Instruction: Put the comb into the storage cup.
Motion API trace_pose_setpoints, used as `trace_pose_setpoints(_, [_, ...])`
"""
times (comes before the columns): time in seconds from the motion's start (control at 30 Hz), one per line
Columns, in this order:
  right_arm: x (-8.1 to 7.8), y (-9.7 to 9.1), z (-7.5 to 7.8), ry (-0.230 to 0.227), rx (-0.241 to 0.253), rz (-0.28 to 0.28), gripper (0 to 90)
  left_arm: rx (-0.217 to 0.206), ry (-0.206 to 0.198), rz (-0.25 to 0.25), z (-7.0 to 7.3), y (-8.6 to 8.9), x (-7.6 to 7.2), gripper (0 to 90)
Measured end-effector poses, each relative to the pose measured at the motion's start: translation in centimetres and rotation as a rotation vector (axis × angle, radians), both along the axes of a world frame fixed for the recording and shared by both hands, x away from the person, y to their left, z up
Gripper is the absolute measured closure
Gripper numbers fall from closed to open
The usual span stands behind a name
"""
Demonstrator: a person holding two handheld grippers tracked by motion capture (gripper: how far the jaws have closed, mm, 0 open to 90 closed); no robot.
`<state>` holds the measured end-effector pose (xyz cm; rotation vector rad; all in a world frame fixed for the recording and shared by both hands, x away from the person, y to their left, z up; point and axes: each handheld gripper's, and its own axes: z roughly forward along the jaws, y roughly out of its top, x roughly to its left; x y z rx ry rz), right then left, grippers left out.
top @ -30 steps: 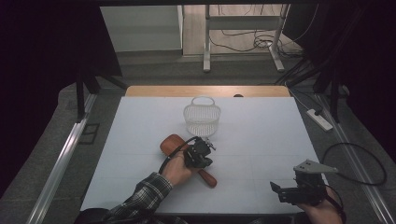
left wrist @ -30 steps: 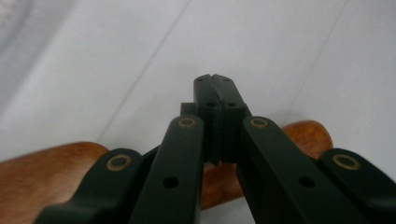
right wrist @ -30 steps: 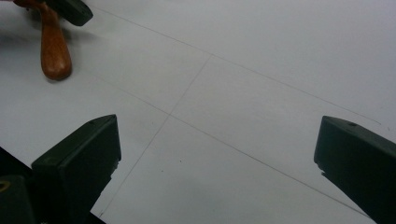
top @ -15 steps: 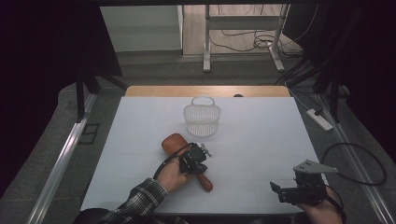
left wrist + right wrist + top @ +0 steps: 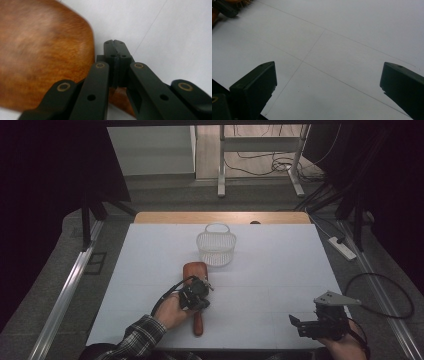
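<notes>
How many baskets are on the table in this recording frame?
1. The white wire basket stands upright near the far edge of the table, just beyond the wooden paddle brush. Nothing on the table could hide another.

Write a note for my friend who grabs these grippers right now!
Left gripper: jaws shut, tips together with nothing between them, right beside the wooden brush, above its handle.
Right gripper: jaws open, empty, above the near right of the table.
White basket: upright, just beyond the brush head.
Done: nothing is in a grip yet.
Left: probably open the left jaws, grasp the handle, then move the brush, perhaps to the basket.
</notes>
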<state>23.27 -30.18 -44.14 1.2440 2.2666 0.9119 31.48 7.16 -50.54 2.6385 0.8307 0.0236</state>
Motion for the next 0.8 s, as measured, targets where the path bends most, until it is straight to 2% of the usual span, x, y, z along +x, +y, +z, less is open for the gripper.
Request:
trace_pose_setpoints(0.23, [0.0,0.0,0.0,0.002,-0.002,0.0,1.3,0.01,0.033,0.015,-0.2,1.5,-0.3,89.2])
trace_pose_setpoints(0.53, [0.0,0.1,0.0,0.002,-0.004,0.0,1.3,0.033,0.033,0.054,-0.2,3.5,-0.5,89.2])
trace_pose_setpoints(0.8, [0.1,0.1,0.0,0.003,-0.007,0.002,1.3,0.032,0.032,0.101,-0.2,5.4,-0.5,89.2])
